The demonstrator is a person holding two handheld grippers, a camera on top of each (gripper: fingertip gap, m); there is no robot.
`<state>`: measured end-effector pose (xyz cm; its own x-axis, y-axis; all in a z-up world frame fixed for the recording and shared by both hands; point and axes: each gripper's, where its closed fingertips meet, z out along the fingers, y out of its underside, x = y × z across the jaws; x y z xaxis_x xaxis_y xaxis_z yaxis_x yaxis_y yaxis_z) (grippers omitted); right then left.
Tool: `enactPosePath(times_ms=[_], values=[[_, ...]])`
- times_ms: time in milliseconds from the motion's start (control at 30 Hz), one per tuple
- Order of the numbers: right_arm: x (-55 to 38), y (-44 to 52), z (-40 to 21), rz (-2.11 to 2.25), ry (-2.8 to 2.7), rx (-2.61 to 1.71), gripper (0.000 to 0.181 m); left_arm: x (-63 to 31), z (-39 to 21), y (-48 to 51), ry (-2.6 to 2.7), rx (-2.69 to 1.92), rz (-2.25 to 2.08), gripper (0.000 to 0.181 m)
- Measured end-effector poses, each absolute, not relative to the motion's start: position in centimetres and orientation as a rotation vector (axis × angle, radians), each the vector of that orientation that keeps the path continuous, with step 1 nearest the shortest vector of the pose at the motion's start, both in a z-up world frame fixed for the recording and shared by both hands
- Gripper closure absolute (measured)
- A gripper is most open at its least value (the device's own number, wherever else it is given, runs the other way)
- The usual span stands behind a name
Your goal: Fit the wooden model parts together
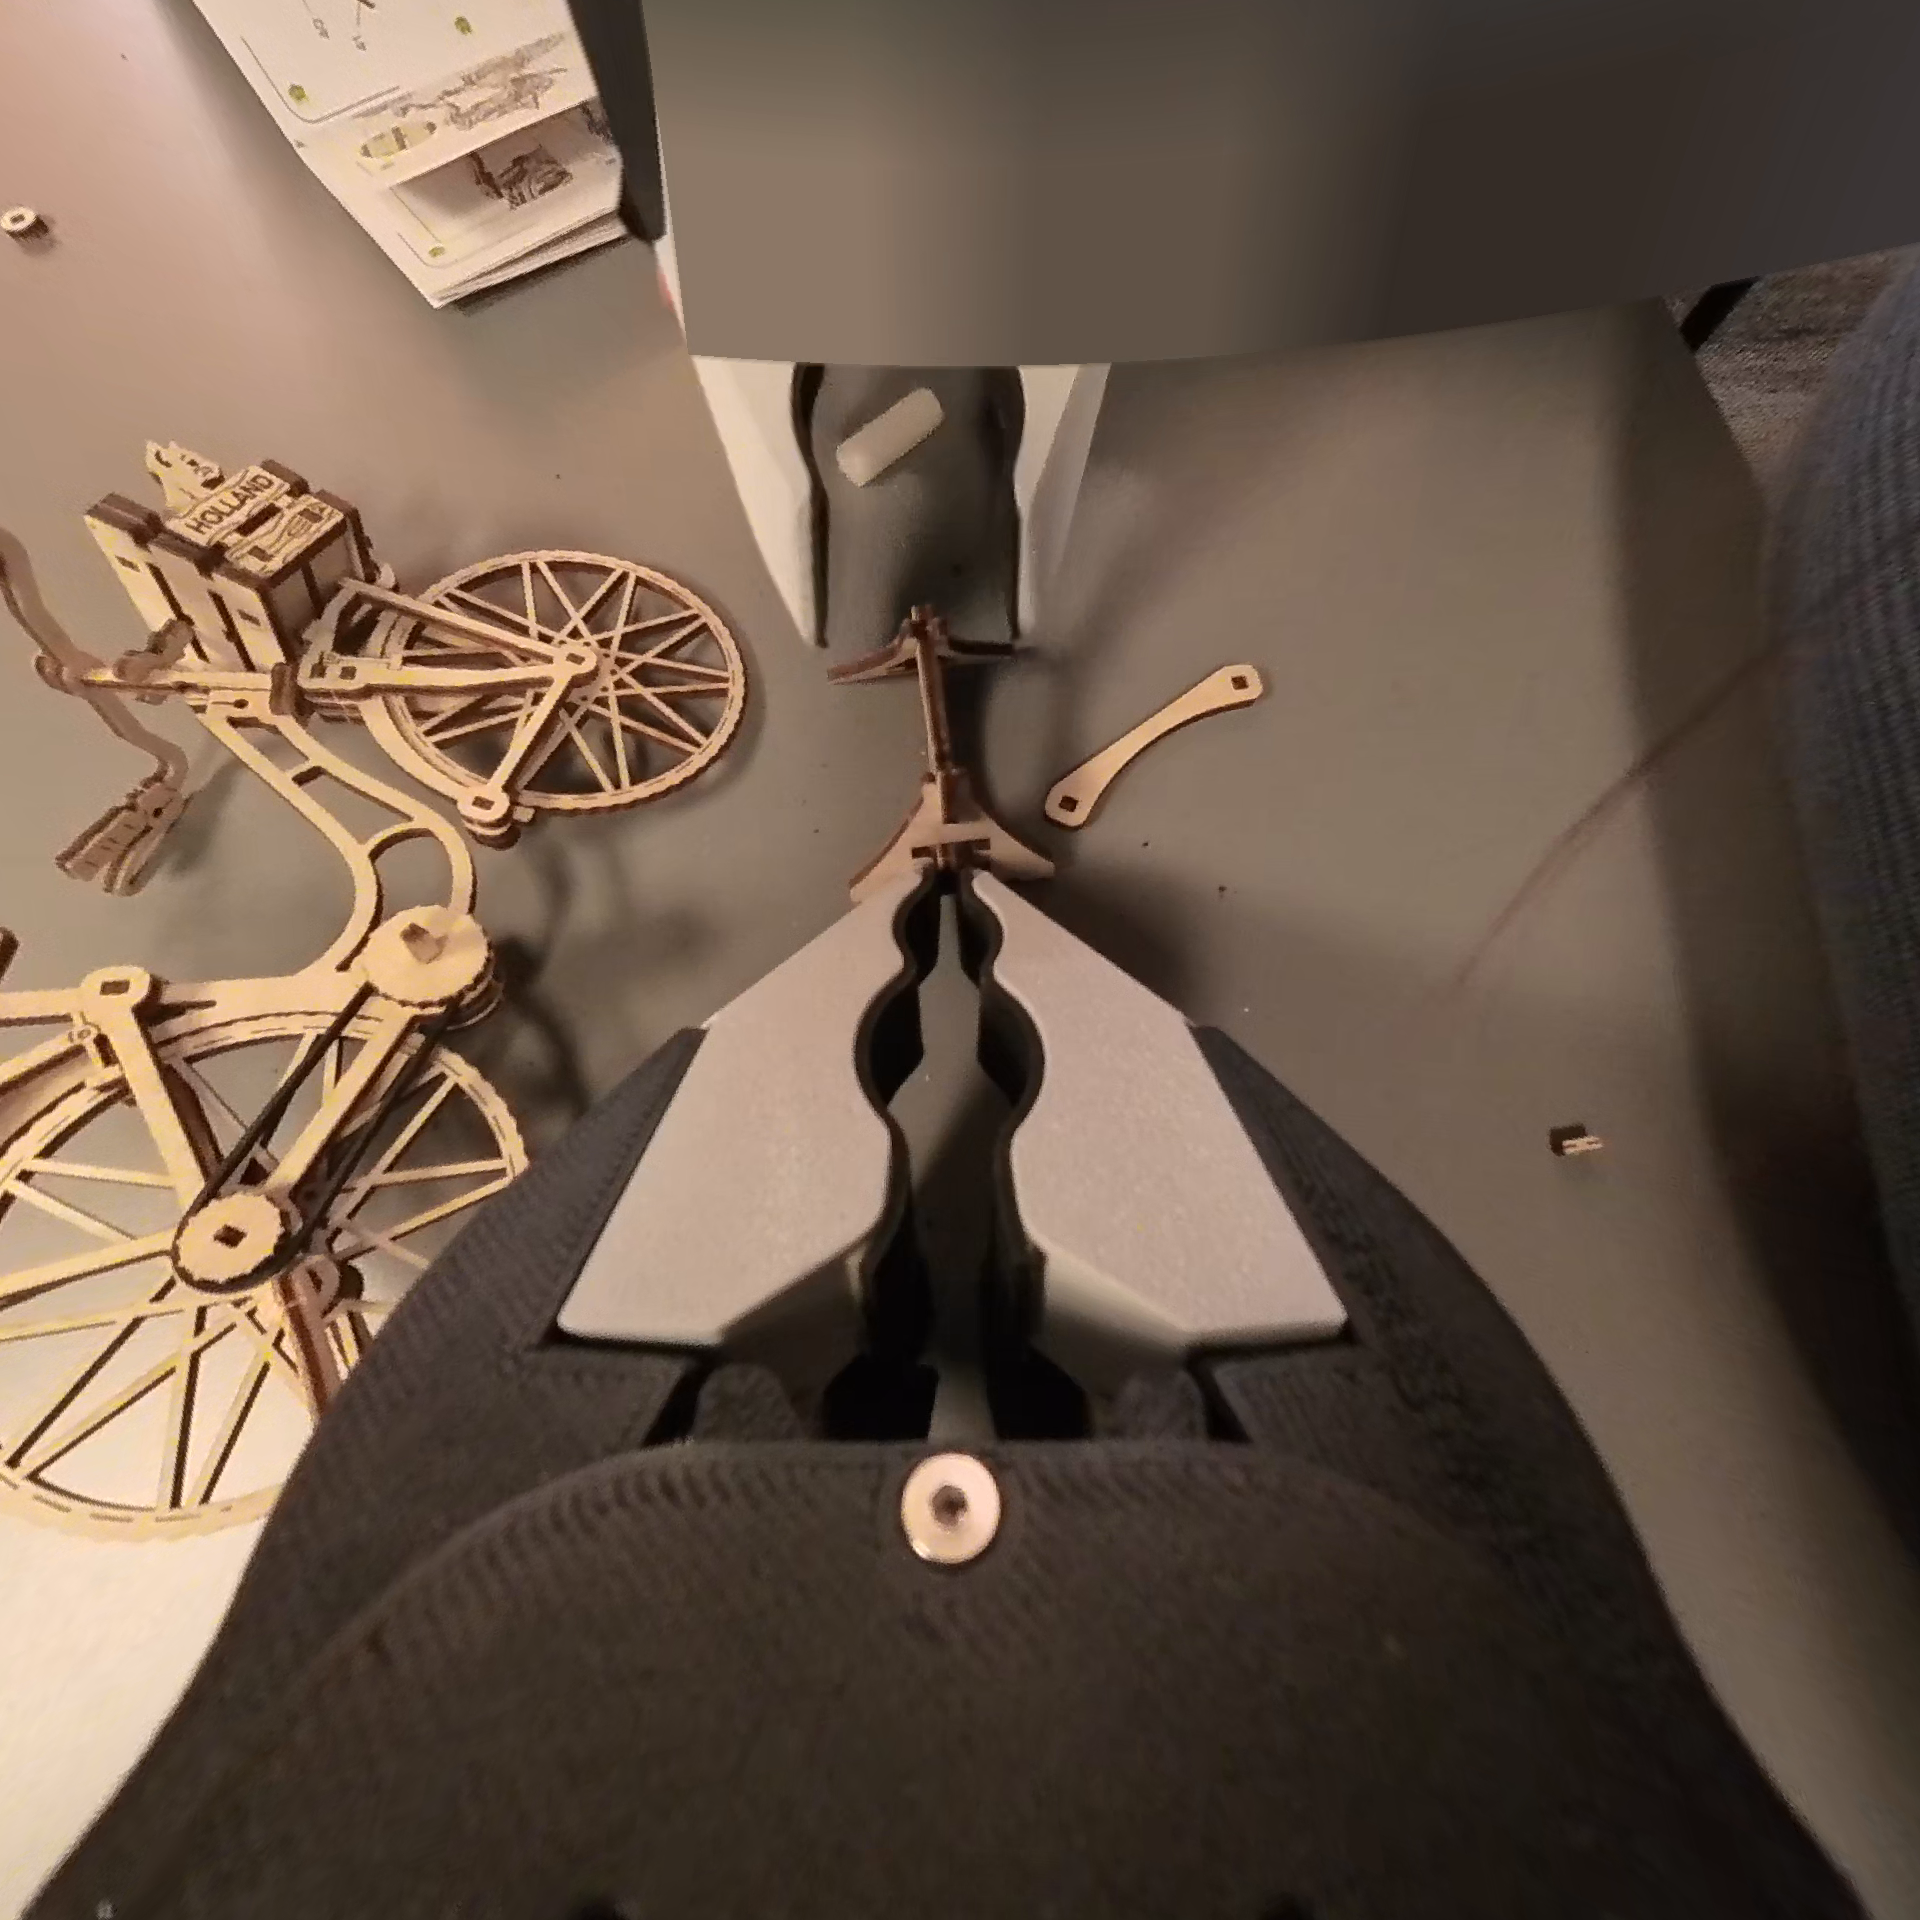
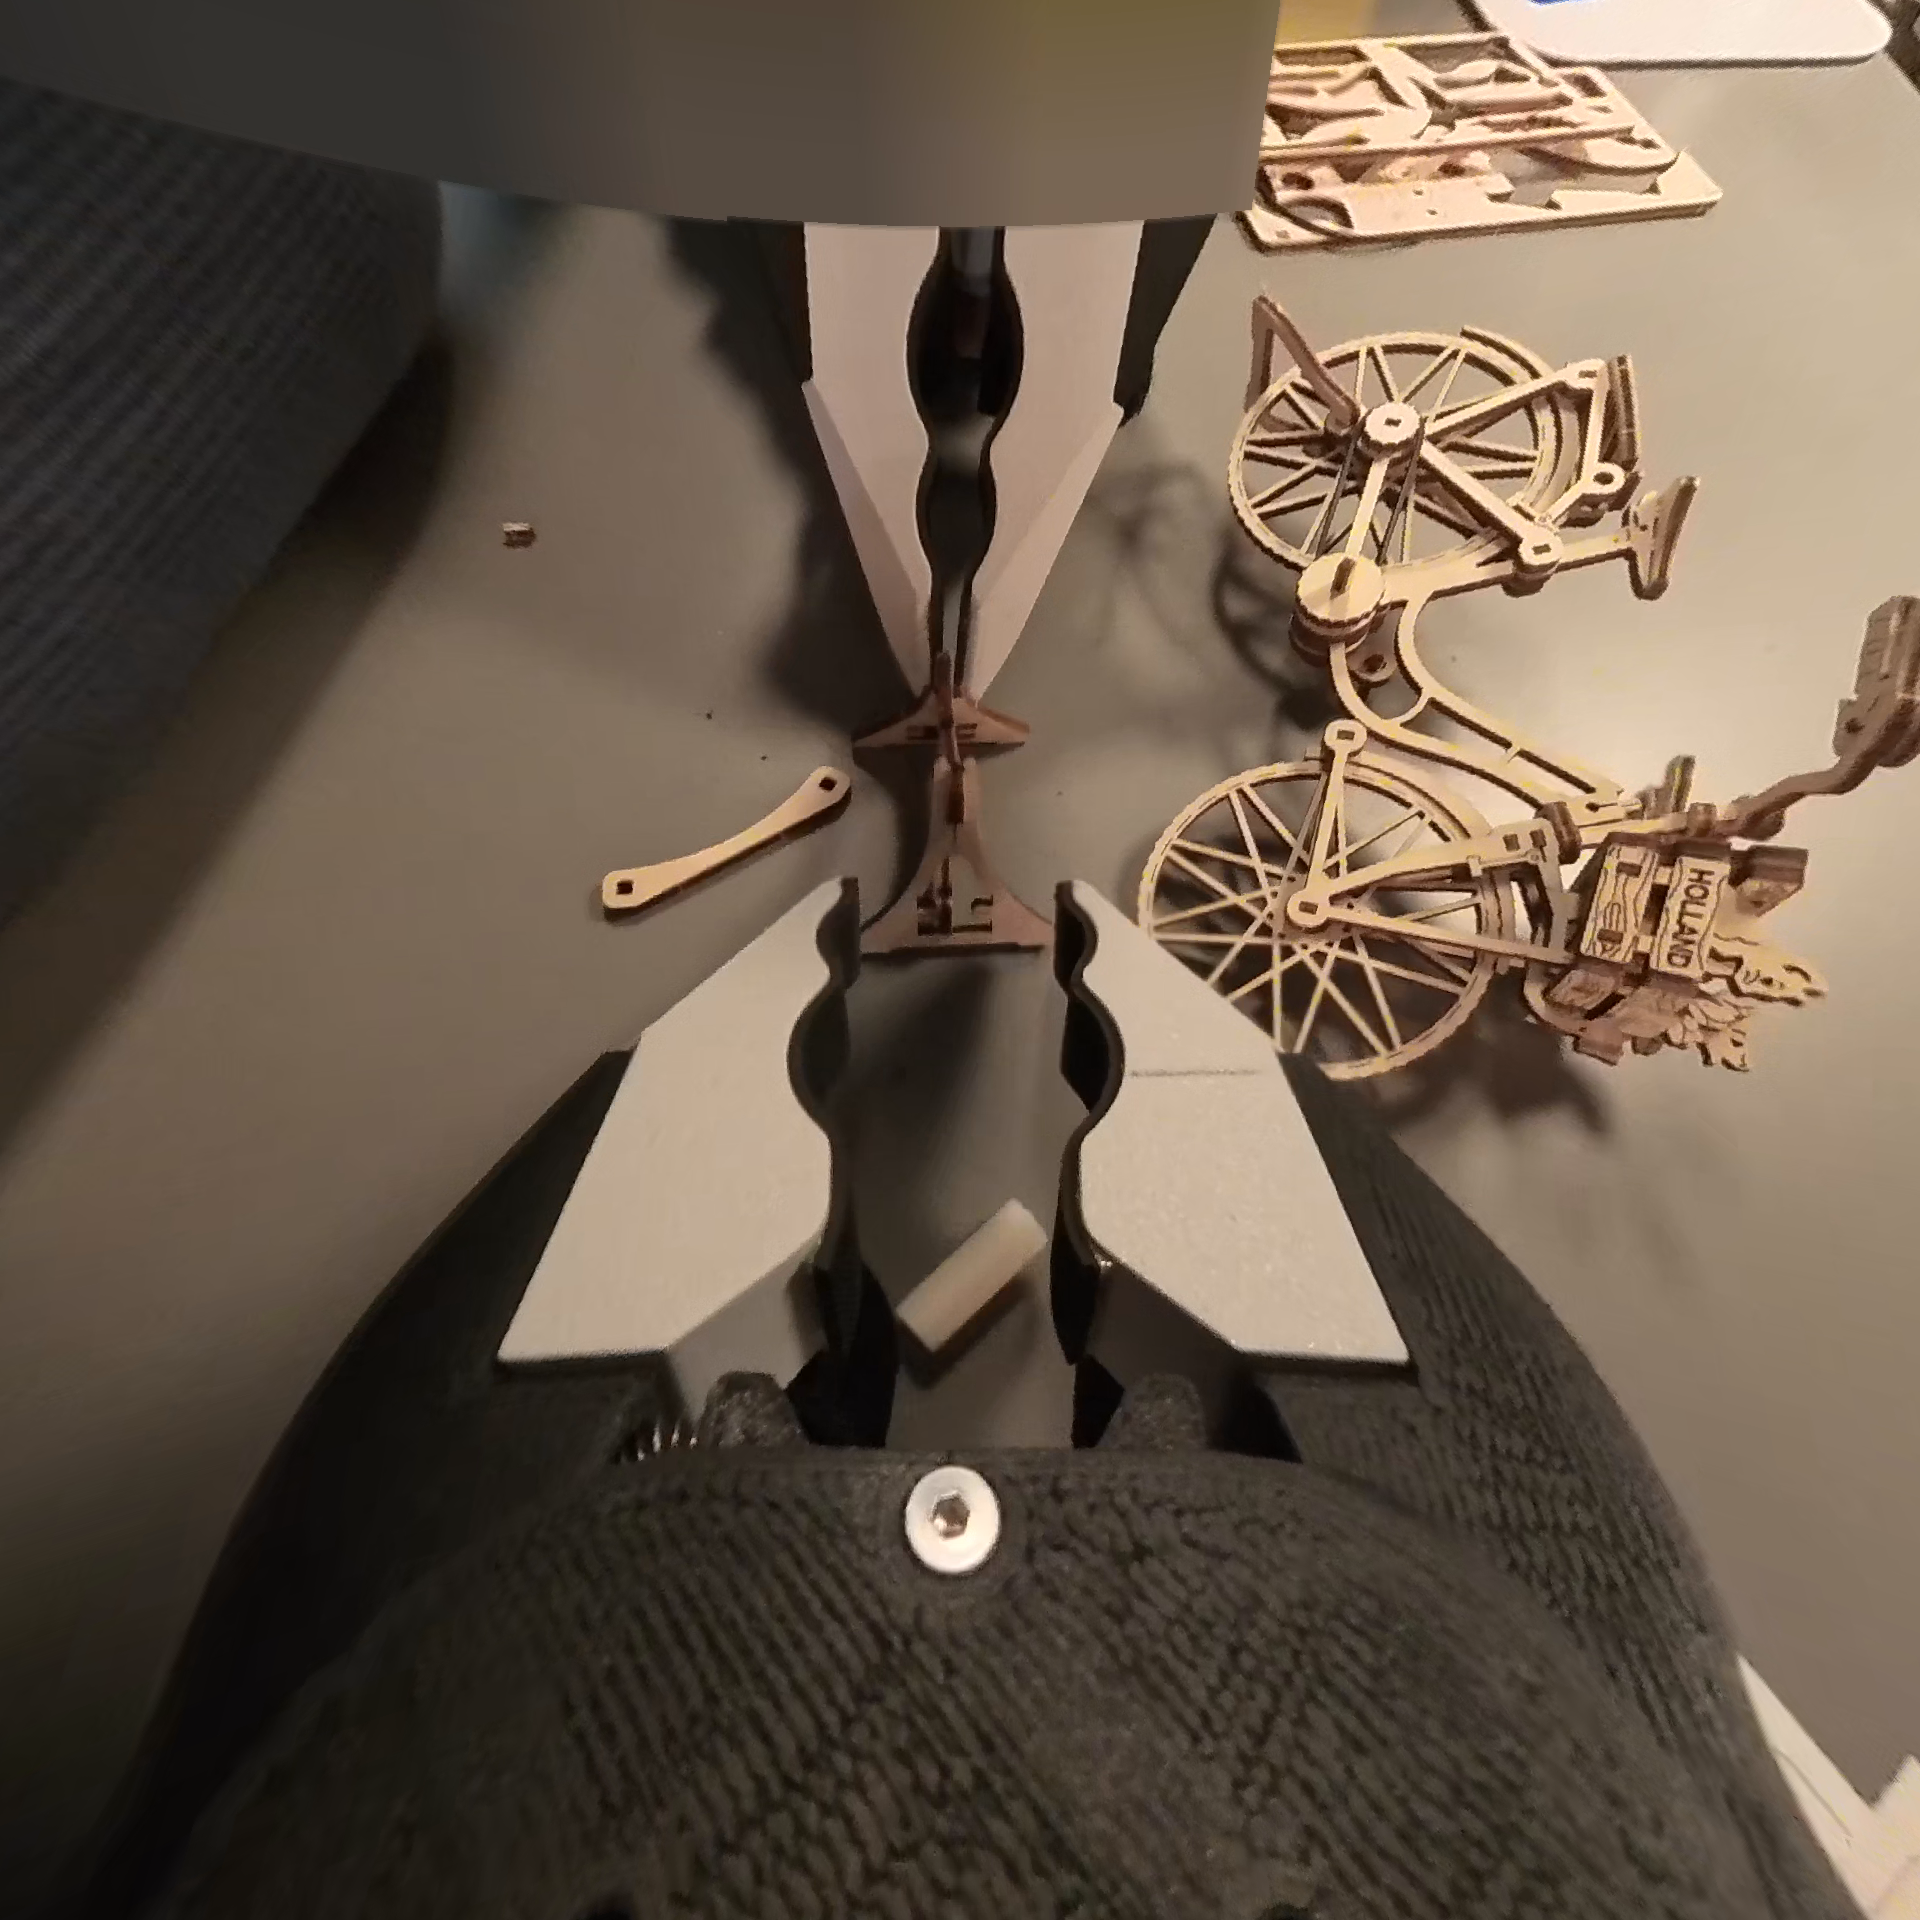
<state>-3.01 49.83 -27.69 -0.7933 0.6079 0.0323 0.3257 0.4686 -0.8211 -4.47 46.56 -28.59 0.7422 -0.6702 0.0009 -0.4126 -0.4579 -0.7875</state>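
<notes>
- Two hand-held grippers face each other across a grey surface [image 1: 1351, 582], with a small wooden stand assembly [image 1: 940, 774] strung between them
- Left gripper [image 1: 951, 883] has its jaws drawn narrow and pinched on the near end of the stand assembly, at its triangular foot
- Right gripper [image 2: 956, 904] has its jaws spread wide, fingertips either side of the other triangular foot without gripping it
- Stand assembly's long axis runs straight from one gripper's tips to the other's, so each tool meets it end-on; whether it rests on the surface or is lifted just clear cannot be told
- Curved wooden link [image 2: 727, 852], a flat strip with a hole at each end, lies loose on the surface just beside the stand, nearer the right gripper's tips and apart from both
- Wooden bicycle model [image 2: 1455, 686] lies on its side well away from the action, with a punched-out parts sheet [image 2: 1455, 145] and an instruction booklet [image 1: 447, 156] farther off
- Likely next need: the free right gripper closing on either its end of the stand or the link, while the left steadies
</notes>
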Motion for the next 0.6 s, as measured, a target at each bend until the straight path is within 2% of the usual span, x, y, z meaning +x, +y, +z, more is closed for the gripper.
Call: enactPosePath(times_ms=[133, 600], values=[[-2.38, 49.77, -27.90, 1.227, -2.425, -0.763, 0.155, -4.46, -28.59, 46.56, 0.813, -2.115, -0.398, 0.179], [-2.17, 49.43, -28.25, 1.202, -2.441, -0.788, 0.168, -4.46, -28.62, 46.59, 0.808, -2.119, -0.408, 0.179]])
